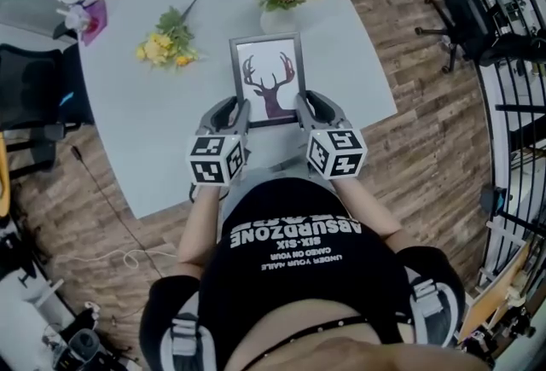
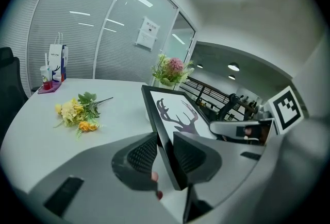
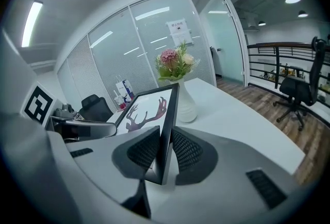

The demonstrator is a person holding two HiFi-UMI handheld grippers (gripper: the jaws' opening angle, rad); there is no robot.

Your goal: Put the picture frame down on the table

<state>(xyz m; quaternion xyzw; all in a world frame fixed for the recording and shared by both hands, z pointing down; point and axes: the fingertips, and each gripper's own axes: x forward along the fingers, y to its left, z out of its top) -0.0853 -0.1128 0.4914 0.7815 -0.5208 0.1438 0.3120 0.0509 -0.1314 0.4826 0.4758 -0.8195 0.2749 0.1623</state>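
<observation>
Gripping the black deer-print picture frame (image 1: 267, 75), left gripper (image 1: 236, 110) and right gripper (image 1: 308, 106) each clamp a side edge; best lower both evenly, flat onto the grey worktop (image 1: 153, 135).

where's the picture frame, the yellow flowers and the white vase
picture frame (image 1: 269, 78): head view, on the deer print in its middle
yellow flowers (image 1: 158, 49): head view, on the yellow blooms of the bunch lying on the table
vase (image 3: 186, 104): right gripper view, on its white ribbed body
</observation>
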